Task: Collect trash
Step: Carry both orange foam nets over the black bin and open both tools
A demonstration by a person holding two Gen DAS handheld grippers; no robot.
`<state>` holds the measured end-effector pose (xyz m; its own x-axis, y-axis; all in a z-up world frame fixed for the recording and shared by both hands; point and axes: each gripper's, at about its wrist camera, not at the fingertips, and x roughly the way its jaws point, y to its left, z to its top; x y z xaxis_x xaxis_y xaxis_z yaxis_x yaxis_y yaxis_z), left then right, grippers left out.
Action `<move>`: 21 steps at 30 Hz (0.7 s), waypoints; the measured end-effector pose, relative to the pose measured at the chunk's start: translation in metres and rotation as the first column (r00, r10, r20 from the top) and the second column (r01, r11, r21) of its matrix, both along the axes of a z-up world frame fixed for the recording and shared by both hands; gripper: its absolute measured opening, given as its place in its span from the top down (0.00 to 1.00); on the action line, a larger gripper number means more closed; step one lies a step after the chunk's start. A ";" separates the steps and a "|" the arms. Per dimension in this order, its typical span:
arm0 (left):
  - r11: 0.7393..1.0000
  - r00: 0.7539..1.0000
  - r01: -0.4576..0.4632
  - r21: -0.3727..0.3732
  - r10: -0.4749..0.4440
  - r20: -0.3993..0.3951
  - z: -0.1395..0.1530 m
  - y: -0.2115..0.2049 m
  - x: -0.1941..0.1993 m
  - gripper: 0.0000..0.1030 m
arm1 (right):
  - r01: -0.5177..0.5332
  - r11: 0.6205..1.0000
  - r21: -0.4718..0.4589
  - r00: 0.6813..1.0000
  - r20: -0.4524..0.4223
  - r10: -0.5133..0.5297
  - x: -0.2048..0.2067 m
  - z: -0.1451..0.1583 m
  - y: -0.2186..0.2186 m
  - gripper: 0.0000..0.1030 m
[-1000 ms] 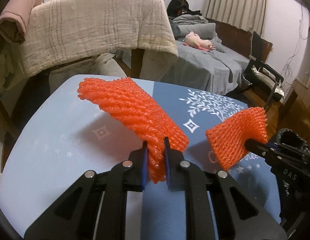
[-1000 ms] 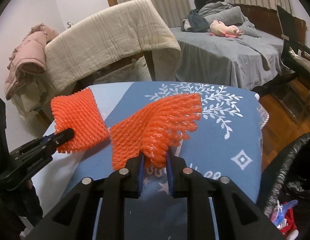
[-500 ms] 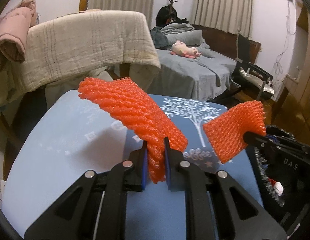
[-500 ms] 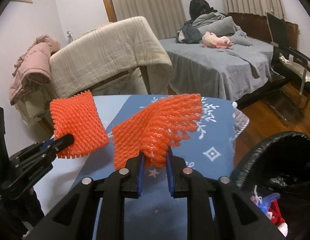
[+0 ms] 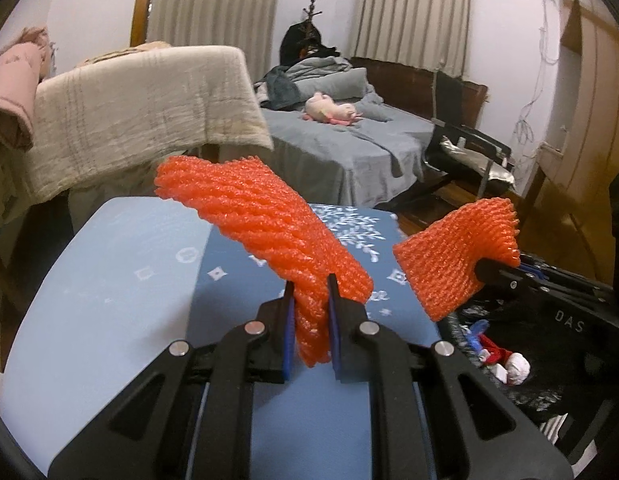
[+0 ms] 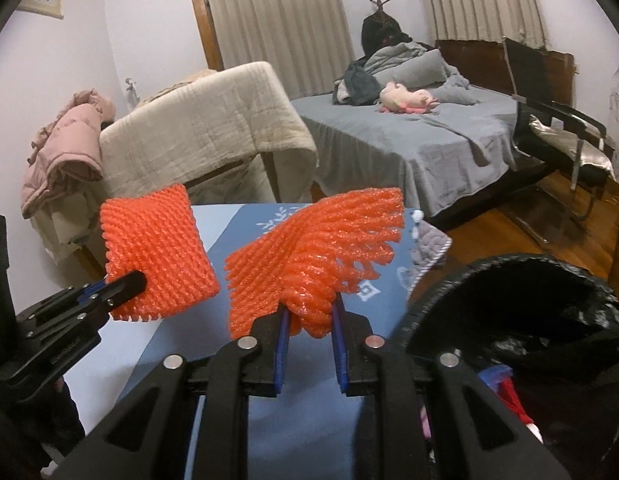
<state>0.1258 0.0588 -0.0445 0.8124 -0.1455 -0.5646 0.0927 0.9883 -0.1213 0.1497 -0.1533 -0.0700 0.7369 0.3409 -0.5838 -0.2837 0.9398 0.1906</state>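
Observation:
My left gripper (image 5: 308, 288) is shut on an orange foam fruit net (image 5: 261, 220), held in the air above the blue table (image 5: 109, 272). My right gripper (image 6: 309, 312) is shut on a second orange foam net (image 6: 309, 252), also lifted off the table. Each view shows the other gripper beside it: the right gripper (image 5: 485, 270) with its net (image 5: 449, 260) at the right of the left wrist view, the left gripper (image 6: 135, 280) with its net (image 6: 153, 256) at the left of the right wrist view. A bin with a black bag (image 6: 521, 304) stands open at the table's right edge.
Inside the bin (image 5: 549, 380) lie red, blue and white scraps (image 5: 497, 356). Behind the table stands a chair draped with a beige blanket (image 6: 205, 136). A grey bed (image 6: 421, 136) with a pink plush toy and a black chair (image 6: 557, 128) fill the room's right side.
Both grippers have risen and moved right with their nets. The black bin has come much further into both views, and less of the table shows.

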 end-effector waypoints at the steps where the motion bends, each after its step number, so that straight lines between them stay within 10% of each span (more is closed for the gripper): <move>1: 1.000 1.000 0.009 -0.003 -0.009 0.003 0.002 -0.005 -0.002 0.87 | 0.007 1.000 0.000 1.000 0.005 -0.007 -0.004 0.001 -0.005 0.82; 21: 0.982 0.981 0.187 0.014 -0.187 0.043 0.021 -0.105 -0.026 0.87 | 0.173 0.985 0.002 0.984 0.043 -0.173 -0.057 0.011 -0.100 0.82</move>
<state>0.0994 -0.0464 -0.0239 0.7958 -0.2915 -0.5308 0.2810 0.9542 -0.1029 0.0924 -0.2530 -0.0587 0.8092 0.2047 -0.5507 -0.1247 0.9758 0.1796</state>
